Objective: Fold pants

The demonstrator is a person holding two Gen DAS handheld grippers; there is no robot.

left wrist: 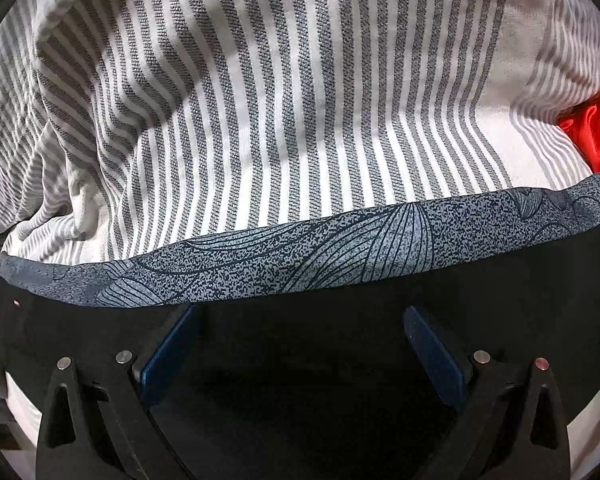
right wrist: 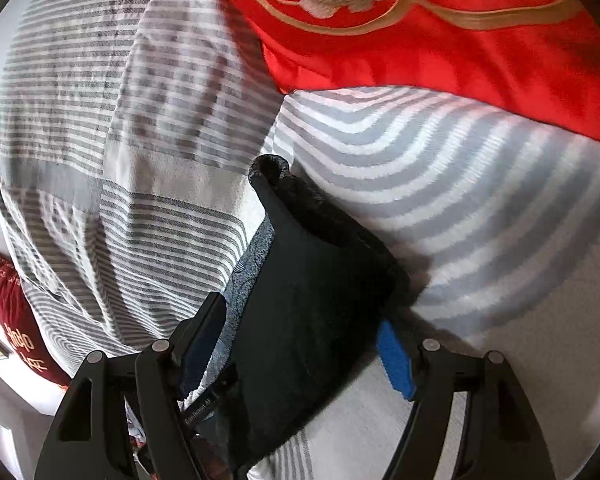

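Black pants (right wrist: pixel 312 320) lie partly folded on my striped bedspread (left wrist: pixel 260 100), both grippers, left (left wrist: pixel 300 344) and right (right wrist: pixel 304 356), open around them, final folds seemingly remaining.

Small white lettering on a black tab (right wrist: pixel 203 410) — too blurred to read, gold script on dark red cushion (right wrist: pixel 18 336) — illegible

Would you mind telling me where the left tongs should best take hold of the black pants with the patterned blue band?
Probably the patterned blue band, the pants' raised, thick edge lying across the striped bedding. Come from above, one finger on each side of it; the left tongs already stand wide over the black cloth beside it.
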